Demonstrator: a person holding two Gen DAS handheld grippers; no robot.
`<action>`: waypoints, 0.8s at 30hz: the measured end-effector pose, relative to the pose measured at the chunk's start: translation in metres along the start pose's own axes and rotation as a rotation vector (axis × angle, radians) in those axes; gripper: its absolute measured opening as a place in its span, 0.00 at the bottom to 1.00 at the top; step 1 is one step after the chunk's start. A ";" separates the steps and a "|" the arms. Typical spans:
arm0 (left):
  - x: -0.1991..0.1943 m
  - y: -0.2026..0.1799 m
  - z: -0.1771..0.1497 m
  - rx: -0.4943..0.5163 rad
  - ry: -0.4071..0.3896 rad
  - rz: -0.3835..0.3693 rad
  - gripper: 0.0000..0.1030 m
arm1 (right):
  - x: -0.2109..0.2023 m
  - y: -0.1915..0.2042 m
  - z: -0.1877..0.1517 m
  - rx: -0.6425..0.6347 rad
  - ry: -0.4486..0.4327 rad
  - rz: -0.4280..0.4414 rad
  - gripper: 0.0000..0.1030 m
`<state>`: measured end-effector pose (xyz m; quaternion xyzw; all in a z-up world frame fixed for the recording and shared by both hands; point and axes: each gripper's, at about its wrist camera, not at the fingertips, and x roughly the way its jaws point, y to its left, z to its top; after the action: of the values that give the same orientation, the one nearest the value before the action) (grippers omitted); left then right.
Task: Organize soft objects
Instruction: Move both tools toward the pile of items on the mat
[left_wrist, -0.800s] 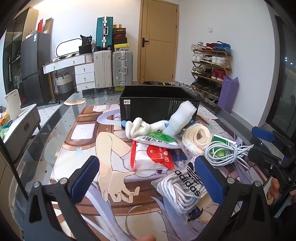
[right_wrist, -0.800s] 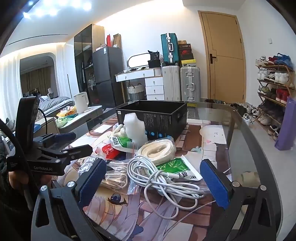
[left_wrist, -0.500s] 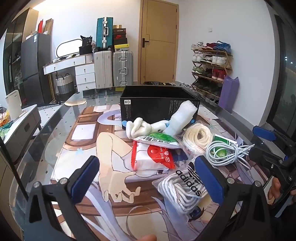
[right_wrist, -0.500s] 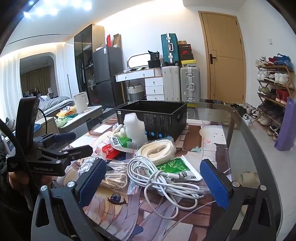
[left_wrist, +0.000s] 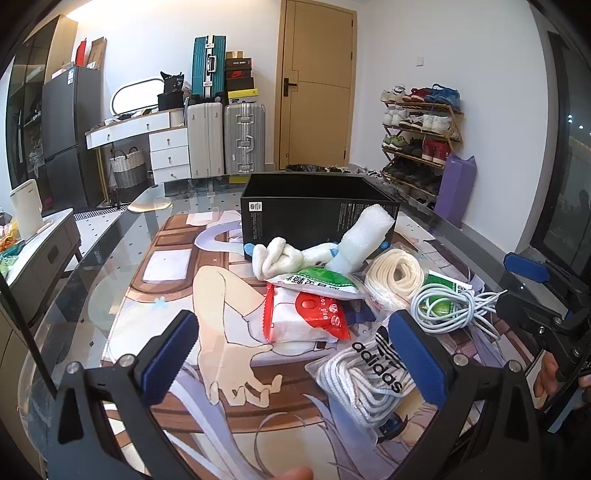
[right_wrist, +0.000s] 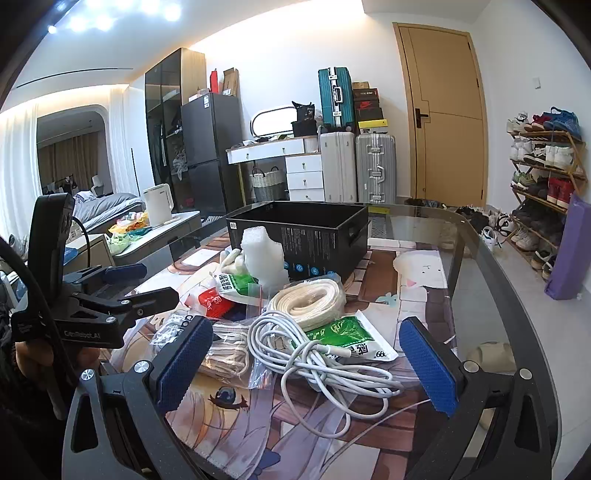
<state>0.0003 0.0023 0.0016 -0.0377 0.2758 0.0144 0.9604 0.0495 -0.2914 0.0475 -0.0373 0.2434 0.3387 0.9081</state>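
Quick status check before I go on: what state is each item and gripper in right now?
Left gripper: open, holding nothing.
Right gripper: open, holding nothing.
Black box: open on top, upright on the table; inside hidden.
White cable: loosely coiled, lying on a green packet.
Cream rope: coiled flat.
Foam roll: leaning against the box.
Bag of laces: lying flat.
Door: closed.

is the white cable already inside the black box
No, the white cable lies coiled on the table mat in front of the black box, among the other soft items.
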 end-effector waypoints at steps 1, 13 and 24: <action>0.000 0.000 0.000 0.000 -0.002 -0.001 1.00 | 0.000 0.000 0.000 -0.001 -0.002 -0.002 0.99; -0.002 0.000 0.001 0.006 -0.013 -0.023 1.00 | -0.001 0.003 0.001 -0.005 -0.008 0.001 0.99; 0.000 0.000 0.002 0.009 -0.023 -0.018 1.00 | -0.002 0.002 0.000 0.000 0.002 -0.010 0.99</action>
<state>0.0008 0.0026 0.0032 -0.0358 0.2647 0.0050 0.9637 0.0466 -0.2911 0.0489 -0.0387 0.2444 0.3340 0.9095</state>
